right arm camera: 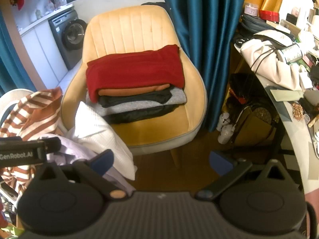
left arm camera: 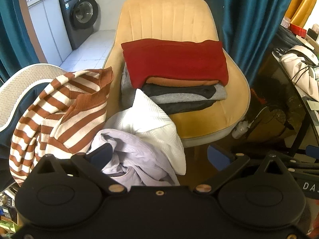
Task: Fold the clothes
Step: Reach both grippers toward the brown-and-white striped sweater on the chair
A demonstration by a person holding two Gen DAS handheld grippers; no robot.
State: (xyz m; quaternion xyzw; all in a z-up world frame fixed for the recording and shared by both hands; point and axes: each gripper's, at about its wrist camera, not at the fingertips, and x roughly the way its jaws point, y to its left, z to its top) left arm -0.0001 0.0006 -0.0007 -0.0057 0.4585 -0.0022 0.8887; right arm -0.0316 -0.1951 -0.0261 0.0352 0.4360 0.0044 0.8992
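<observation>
Clothes unfolded at lower left — lilac garment (left arm camera: 127,159), white quilted piece (left arm camera: 151,123), striped sweater (left arm camera: 59,107) — sit just ahead of left hand-held gripper (left arm camera: 158,157) and right hand-held gripper (right arm camera: 161,160), both spread wide and empty, folded stack (left arm camera: 175,79) on yellow chair (left arm camera: 167,16) at frame center.

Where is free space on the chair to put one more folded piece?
The chair has a bare strip of seat in front of the folded stack, and a narrower one to its right. The left side is crowded: the white pillow leans there, with the lilac cloth and striped sweater beside it.
</observation>
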